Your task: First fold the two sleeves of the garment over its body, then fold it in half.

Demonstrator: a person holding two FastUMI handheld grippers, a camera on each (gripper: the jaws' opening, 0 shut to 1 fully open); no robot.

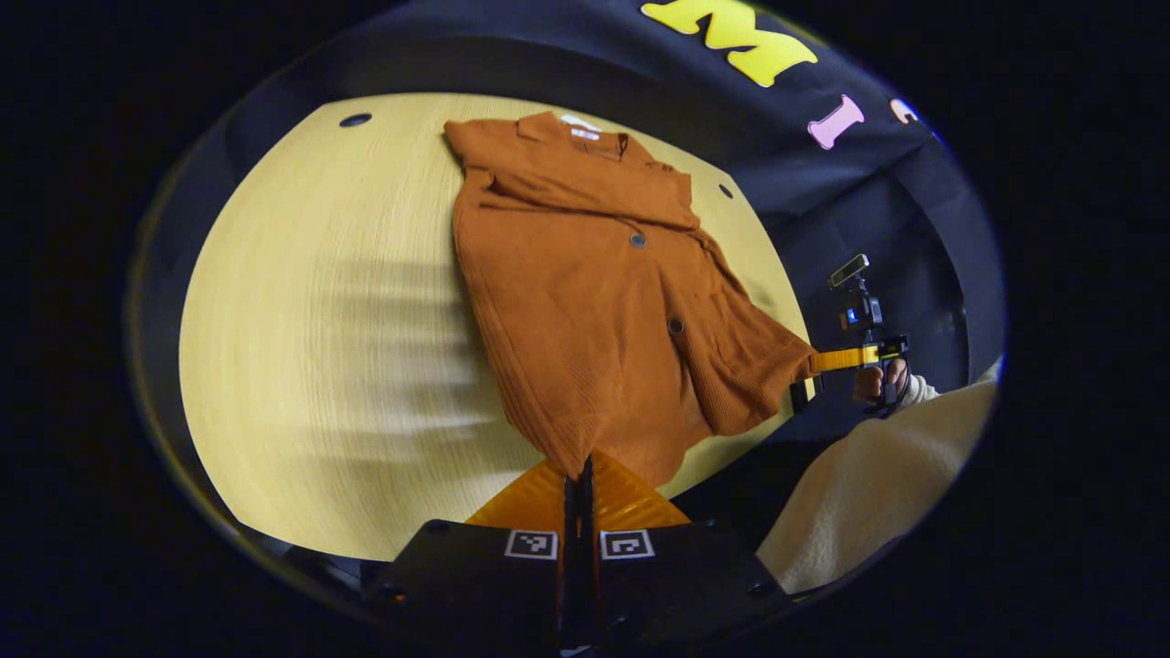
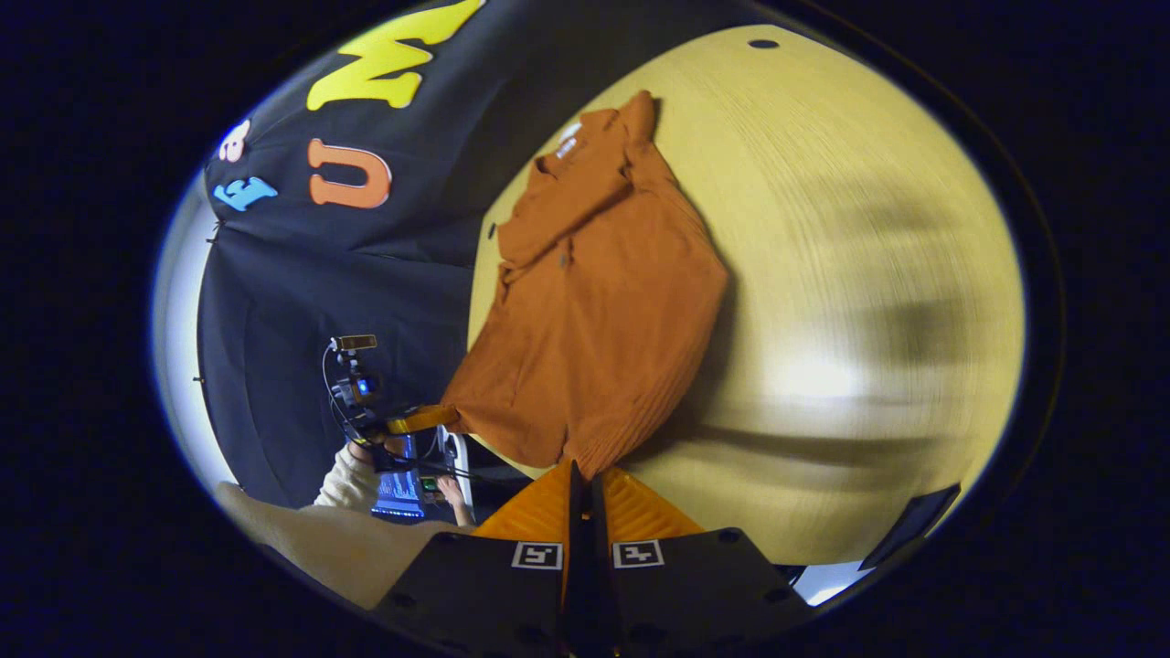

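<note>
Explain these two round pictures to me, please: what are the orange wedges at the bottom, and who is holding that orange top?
No robot here: a person holds a two-finger gripper in each hand, and each carries a fisheye camera looking along its own fingers. The orange wedges are those fingers. In the left gripper view, the left gripper is closed on the bottom edge of the orange garment; farther off, the right gripper pinches another bottom corner, with a hand behind it. The right gripper view shows the reverse: its own fingers closed on the hem, the other gripper at the far corner. The garment lies on a pale wooden table, collar away, sleeves already folded over its body, the hem seemingly lifted for the fold in half.
</note>
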